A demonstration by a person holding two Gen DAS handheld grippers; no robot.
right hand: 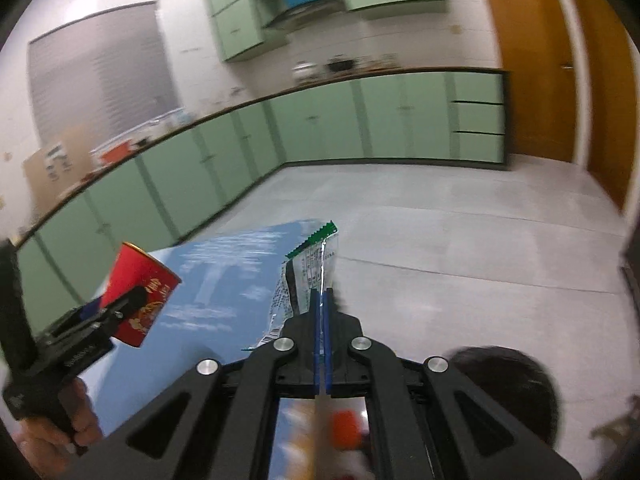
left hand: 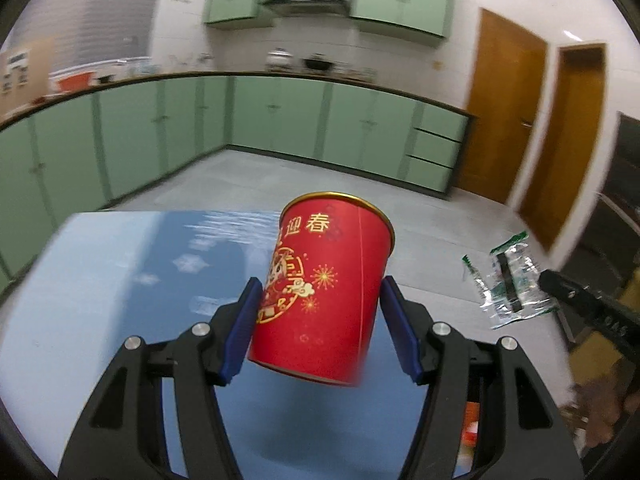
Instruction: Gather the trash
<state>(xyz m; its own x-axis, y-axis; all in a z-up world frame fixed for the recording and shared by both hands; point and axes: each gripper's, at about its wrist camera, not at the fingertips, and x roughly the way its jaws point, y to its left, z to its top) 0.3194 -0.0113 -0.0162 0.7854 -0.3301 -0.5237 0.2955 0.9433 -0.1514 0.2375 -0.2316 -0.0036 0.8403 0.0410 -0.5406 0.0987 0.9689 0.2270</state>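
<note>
left gripper (left hand: 320, 320): blue pads clamped on both flanks of a red canister (left hand: 326, 292), which is lifted clear of the blue table (left hand: 120, 280). the canister's long axis tilts, gold-rimmed mouth leaning up and to the right, base toward the gripper body. the right wrist view confirms it: the same canister (right hand: 138, 292) sits in the left gripper (right hand: 116, 312), open end pointing up and away from the wrist.

right gripper (right hand: 321, 300): fingers pressed together with no visible gap, pinching the lower edge of a clear-and-green plastic wrapper (right hand: 308, 276). the wrapper stands up from the fingertips, green serrated edge uppermost. in the left wrist view it (left hand: 512, 284) hangs to the right of the canister, near but not touching, held out over the floor beyond the table edge.

governing relation: the wrapper lies to the right of the canister mouth and at about the same height (judgement: if the canister serves as the receptacle, the right hand must carry the wrapper leftward and above the rim, then drop it in lengthwise).

below the grippers, blurred orange and white items, not identifiable. beyond, grey floor, green cabinets (left hand: 280, 120), wooden doors (left hand: 504, 112).
</note>
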